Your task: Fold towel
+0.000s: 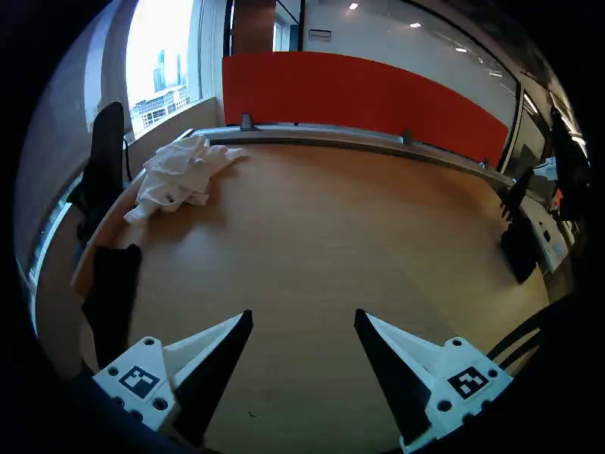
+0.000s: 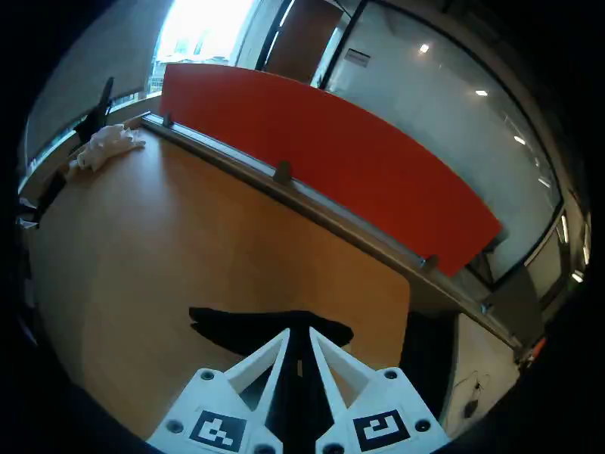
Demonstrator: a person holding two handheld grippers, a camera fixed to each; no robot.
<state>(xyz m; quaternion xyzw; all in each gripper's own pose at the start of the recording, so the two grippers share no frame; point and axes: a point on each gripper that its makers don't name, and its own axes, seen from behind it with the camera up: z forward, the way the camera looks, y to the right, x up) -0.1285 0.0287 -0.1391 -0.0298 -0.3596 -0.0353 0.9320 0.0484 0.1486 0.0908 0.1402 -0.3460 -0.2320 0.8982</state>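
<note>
Nearest in the right gripper view, the right gripper (image 2: 299, 337) has its two white fingers drawn almost together, and a flat black towel (image 2: 249, 325) runs into the narrow slot between them; it looks pinched there, though the contact itself is dark and hard to read. The rest of the black towel lies spread on the pale wooden table (image 2: 151, 250) just ahead of the fingertips, reaching out to either side, with its right end near the table's end.

In the left gripper view the left gripper (image 1: 301, 312) hangs with its fingers spread wide over bare wood and holds nothing. A dark shape (image 1: 113, 295) sits at the table's edge to its left; what it is cannot be told.

Farther off, a crumpled white cloth (image 1: 178, 175) lies heaped near the far corner, beside a grey rail (image 1: 318, 136). A long red partition panel (image 1: 363, 98) stands behind the rail, with a bright window (image 1: 162, 60) to one side.

The risk I see comes from having only one hold. If the right hand lifts or drags from that single pinch, the thin cloth is likely to bunch and twist instead of folding flat. A pull toward the nearby table end could also let it slide over the edge. A shallow pinch may slip free, so the free hand probably needs to take a second corner first
</note>
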